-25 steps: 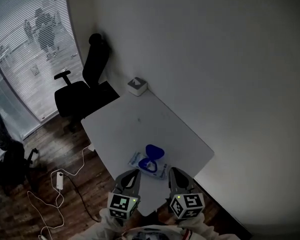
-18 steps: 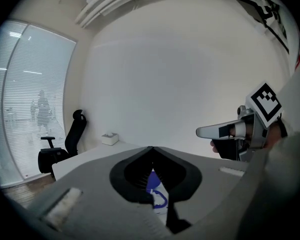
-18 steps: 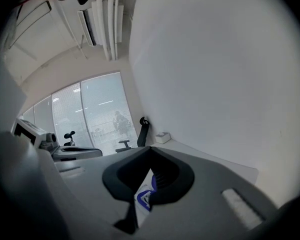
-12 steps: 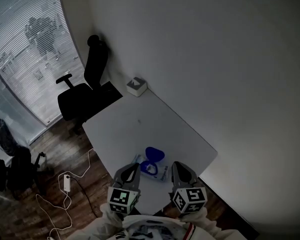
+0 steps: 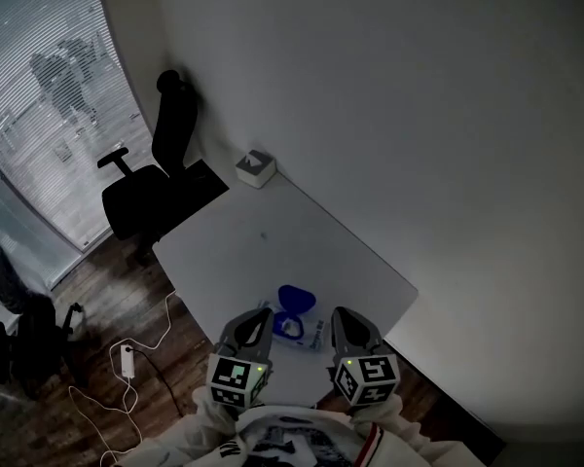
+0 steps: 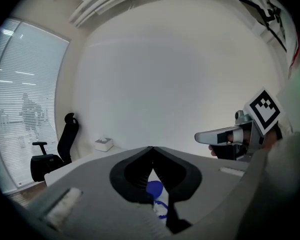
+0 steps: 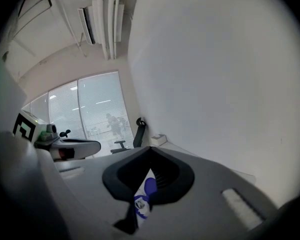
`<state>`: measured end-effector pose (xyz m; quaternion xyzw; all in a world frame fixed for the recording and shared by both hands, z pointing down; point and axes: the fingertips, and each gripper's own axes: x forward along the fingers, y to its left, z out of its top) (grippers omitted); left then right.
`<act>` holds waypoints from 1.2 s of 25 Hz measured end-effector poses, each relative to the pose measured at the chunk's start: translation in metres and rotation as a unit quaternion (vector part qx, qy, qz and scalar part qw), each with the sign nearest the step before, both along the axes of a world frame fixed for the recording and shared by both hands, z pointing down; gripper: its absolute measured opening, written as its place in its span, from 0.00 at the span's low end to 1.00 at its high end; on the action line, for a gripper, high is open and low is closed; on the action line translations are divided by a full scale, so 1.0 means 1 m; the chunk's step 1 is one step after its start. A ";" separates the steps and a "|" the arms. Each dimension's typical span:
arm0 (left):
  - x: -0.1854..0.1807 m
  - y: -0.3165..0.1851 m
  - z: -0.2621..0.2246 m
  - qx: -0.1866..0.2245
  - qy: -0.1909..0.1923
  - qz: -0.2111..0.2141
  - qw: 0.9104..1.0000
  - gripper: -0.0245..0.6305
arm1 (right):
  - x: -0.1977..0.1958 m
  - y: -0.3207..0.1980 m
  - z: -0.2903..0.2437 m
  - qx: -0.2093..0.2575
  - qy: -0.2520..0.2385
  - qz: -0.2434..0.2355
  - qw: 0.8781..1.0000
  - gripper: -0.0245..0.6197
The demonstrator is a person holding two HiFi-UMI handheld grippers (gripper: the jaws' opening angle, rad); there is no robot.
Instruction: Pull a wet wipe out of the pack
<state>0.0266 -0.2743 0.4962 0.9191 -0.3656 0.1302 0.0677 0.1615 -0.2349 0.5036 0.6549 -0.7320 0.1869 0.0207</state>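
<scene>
Two sets of jaws closed and empty: left gripper [image 5: 262, 316] and right gripper [image 5: 340, 315] point at the wipe pack [image 5: 299, 329] just ahead of their fingertips; if unpinned, the pack may lift with the wipe.

Holds the left gripper [image 5: 261, 315] and the right gripper [image 5: 342, 316] side by side, low and close in front of the chest, with a gap between them. Points both forward and slightly downward, roughly parallel to each other. Has each pair of jaws closed tip to tip, with nothing pinched between them. Carries the marker cubes [image 5: 236, 382] at the rear ends, nearest the body, with their upper faces turned up toward the head view.
</scene>
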 end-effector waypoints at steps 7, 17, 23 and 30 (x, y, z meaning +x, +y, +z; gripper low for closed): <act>-0.010 -0.004 0.013 -0.019 0.004 0.016 1.000 0.04 | -0.009 0.001 0.030 -0.039 0.018 0.010 0.999 0.05; -0.014 -0.009 0.026 -0.038 0.005 0.032 0.999 0.04 | -0.009 -0.005 0.054 -0.080 0.038 -0.005 0.996 0.18; -0.021 -0.012 0.031 -0.046 0.000 0.032 0.998 0.04 | -0.019 -0.012 0.086 -0.122 0.051 -0.034 0.991 0.27; -0.027 -0.012 0.040 -0.058 -0.001 0.030 0.998 0.04 | -0.034 -0.022 0.128 -0.169 0.081 -0.082 0.979 0.33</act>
